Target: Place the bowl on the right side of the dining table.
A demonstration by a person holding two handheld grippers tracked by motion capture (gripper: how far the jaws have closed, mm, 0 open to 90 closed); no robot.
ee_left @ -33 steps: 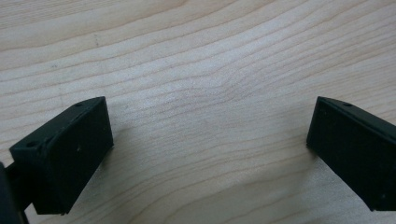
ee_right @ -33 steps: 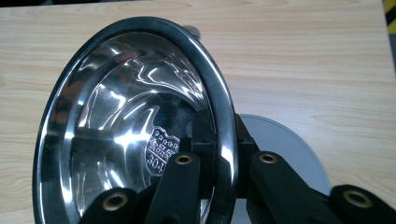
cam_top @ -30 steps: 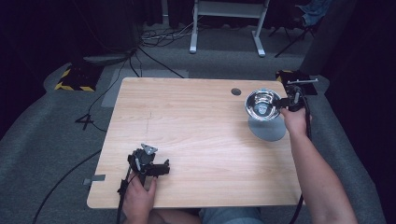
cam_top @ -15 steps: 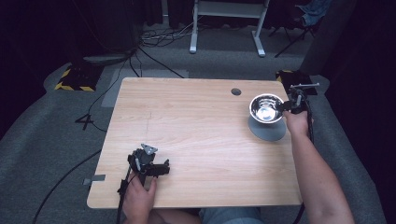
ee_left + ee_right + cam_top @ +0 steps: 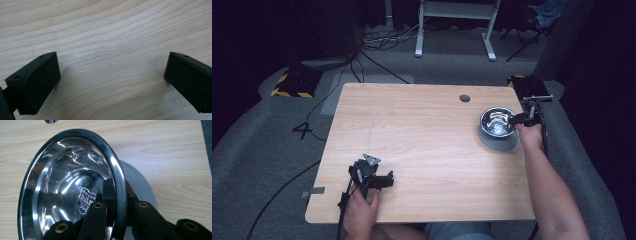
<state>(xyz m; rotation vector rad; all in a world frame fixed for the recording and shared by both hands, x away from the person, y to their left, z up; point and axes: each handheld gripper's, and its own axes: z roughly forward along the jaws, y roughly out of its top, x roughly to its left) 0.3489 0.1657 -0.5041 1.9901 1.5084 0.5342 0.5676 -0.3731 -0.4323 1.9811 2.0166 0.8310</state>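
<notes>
**Steel bowl held by its rim over a grey plate**

Right gripper point(image 5: 117, 202) — fingers clamped on the rim of the steel bowl point(image 5: 497, 121), tilted above the grey plate point(image 5: 499, 142) at the bench's point(image 5: 422, 130) right edge. Left gripper point(image 5: 374, 178) rests with fingers wide apart, holding nothing. Risk — the thin, slick rim could slip and the bowl clatter down.
</notes>
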